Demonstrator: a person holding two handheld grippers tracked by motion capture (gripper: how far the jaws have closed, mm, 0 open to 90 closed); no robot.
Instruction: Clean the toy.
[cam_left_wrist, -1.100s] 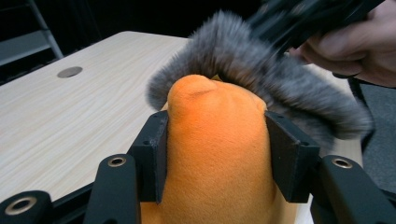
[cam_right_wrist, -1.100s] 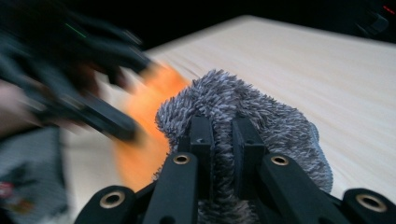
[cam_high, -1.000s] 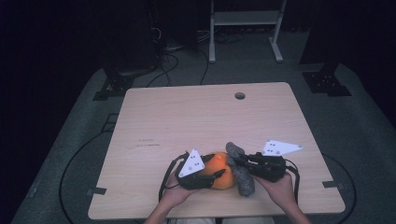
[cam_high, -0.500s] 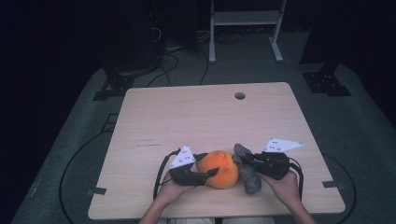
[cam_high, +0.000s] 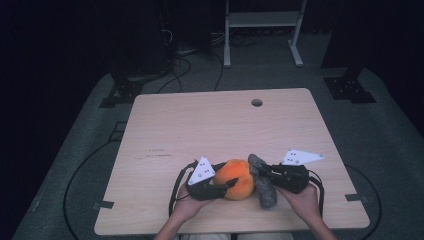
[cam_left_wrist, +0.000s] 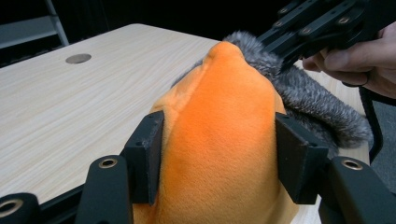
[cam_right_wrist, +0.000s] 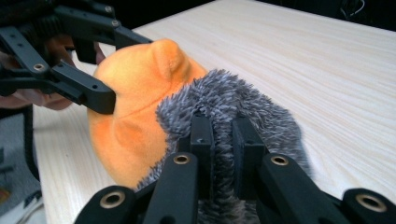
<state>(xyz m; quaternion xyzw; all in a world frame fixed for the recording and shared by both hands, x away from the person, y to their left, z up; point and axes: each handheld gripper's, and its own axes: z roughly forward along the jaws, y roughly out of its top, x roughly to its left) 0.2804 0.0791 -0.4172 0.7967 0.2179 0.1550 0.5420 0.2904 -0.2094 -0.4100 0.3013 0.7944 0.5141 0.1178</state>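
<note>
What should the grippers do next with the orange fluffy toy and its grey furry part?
Probably lift together a little. The left gripper is shut on the orange plush, and the right gripper pinches its grey furry part, so both hold it near the front edge of the table.

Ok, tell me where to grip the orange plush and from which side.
Grip the orange plush across its rounded body from the person's left, as the left gripper does. The grey furry piece, pinched by the right gripper, crowds its right side.

Orange plush toy (cam_high: 238, 178) with grey furry tail (cam_high: 263, 182), near table's front edge
</note>
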